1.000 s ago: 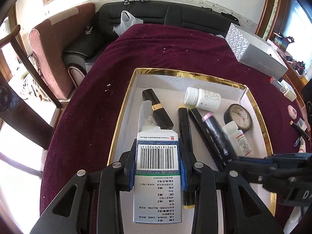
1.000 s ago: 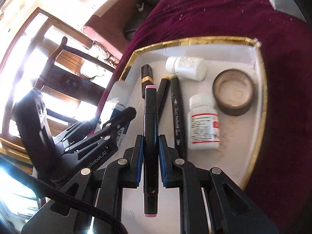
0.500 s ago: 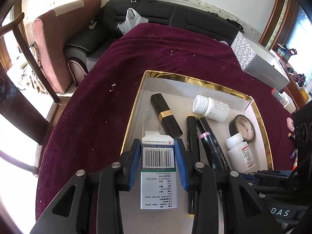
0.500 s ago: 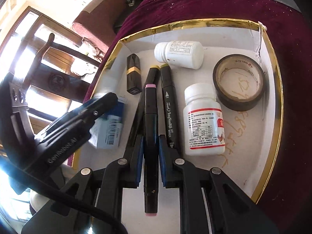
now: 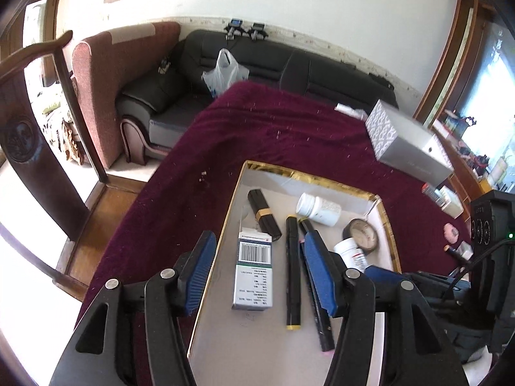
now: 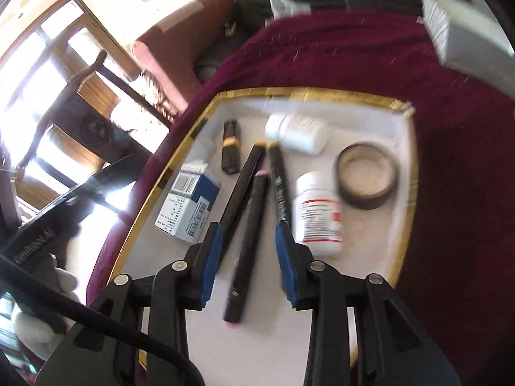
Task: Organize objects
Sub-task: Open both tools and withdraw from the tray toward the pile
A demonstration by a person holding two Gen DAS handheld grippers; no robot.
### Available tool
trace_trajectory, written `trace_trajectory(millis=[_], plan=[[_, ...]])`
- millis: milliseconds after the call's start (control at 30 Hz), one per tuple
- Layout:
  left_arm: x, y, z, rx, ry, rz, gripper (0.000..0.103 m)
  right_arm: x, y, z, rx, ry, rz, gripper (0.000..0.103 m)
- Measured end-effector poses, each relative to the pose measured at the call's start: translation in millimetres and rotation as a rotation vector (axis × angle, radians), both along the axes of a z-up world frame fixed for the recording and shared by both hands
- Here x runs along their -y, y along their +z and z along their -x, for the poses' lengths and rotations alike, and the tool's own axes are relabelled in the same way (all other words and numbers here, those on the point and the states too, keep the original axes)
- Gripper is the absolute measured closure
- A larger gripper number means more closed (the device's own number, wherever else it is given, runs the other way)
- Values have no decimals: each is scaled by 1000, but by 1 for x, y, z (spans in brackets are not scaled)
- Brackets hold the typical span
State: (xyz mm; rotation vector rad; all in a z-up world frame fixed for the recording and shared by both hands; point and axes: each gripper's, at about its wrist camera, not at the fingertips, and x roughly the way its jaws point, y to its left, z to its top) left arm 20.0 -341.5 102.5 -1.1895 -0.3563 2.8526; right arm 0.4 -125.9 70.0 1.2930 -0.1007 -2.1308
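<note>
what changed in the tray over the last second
Both grippers let go and pulled up and back. The left gripper released the medicine box, the right gripper released the pink-tipped marker; both jaws are opening. Both now lie in the tray. Bottles, tape roll and other markers stayed put.

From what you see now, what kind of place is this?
Most likely a living room at home: a black sofa along the wall, a wooden chair nearby, and a table under a dark red cloth.
</note>
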Motion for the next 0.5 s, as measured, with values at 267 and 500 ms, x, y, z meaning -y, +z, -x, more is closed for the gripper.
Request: trace_trajectory(millis=[267, 500], plan=[[-31, 48, -41, -152, -37, -62, 44, -98, 91, -48, -420, -282, -30, 29], [-96, 61, -55, -191, -151, -127, 39, -228, 99, -61, -374, -495, -19, 0]])
